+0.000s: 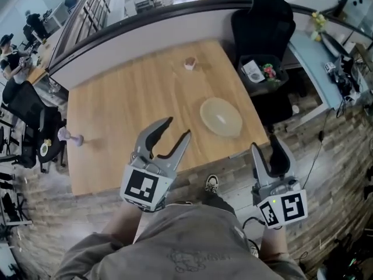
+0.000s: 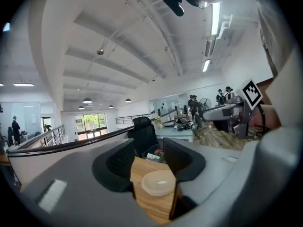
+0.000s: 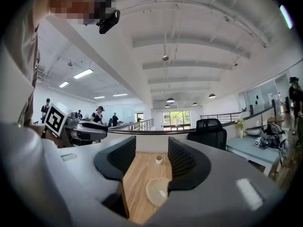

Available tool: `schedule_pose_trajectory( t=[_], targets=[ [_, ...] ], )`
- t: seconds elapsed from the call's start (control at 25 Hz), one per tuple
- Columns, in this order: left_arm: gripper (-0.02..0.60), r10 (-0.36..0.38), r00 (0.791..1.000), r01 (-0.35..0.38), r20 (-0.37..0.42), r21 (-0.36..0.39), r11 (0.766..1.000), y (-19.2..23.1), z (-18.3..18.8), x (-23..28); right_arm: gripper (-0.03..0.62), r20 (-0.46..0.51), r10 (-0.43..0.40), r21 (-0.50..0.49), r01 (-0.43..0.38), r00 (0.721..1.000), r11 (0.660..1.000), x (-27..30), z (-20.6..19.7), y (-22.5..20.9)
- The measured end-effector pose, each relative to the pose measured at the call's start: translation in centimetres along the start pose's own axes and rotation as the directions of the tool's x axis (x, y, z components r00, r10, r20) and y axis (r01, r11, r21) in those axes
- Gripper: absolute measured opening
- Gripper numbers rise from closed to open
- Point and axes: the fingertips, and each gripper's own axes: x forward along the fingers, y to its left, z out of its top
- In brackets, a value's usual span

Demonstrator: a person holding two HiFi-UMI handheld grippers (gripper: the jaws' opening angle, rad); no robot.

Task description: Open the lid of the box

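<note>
Your box [image 1: 221, 116] is a pale cream, round, shallow thing with a smooth matte top. It sits on the right half of the table [image 1: 116, 98], near the right edge and a little back from the front edge. From the head view you cannot make out a seam between lid and base.

The table is light wood with straight grain running front to back, square at the corners, with a curved white wall along its far side. A small pot [image 1: 190, 63] with a brown top stands near the far edge, well apart from the box. A small purple object [image 1: 71, 137] lies right at the left edge; its shape is too blurred to tell.

Your left gripper [image 1: 178, 127] hovers over the front of the table, left of the box and not touching it. Its jaws are spread wide with nothing gripped, and the box shows in the gap ahead. Your right gripper [image 1: 265, 144] is off the table's front right corner, over the plank floor [image 1: 326, 174]. Its jaws are also spread and empty, and one jaw cuts off part of the box in its own view.

There is bare wood all around the box. A black chair [image 1: 262, 22] stands beyond the right edge.
</note>
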Motion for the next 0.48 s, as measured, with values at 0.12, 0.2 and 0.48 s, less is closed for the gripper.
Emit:
schedule_pose_trajectory(
  t=[0.12, 0.2, 0.48],
  targets=[
    [0.192, 0.035, 0.999, -0.036, -0.010, -0.010, 0.999, 0.3, 0.3, 2.5, 0.196, 0.004, 0.037, -0.003, -0.037, 0.999, 0.999, 1.9, 0.3, -2.5],
    [0.190, 0.042, 0.999, -0.042, 0.000, -0.036, 0.998, 0.3, 0.4, 3.9, 0.196, 0.003, 0.062, -0.008, -0.062, 0.998, 0.998, 3.0, 0.3, -3.9],
    [0.173, 0.069, 0.997, -0.067, 0.034, -0.057, 0.996, 0.7, 1.4, 7.5, 0.196, -0.030, 0.104, -0.022, -0.105, 0.994, 0.994, 5.7, -0.4, -7.3]
  ],
)
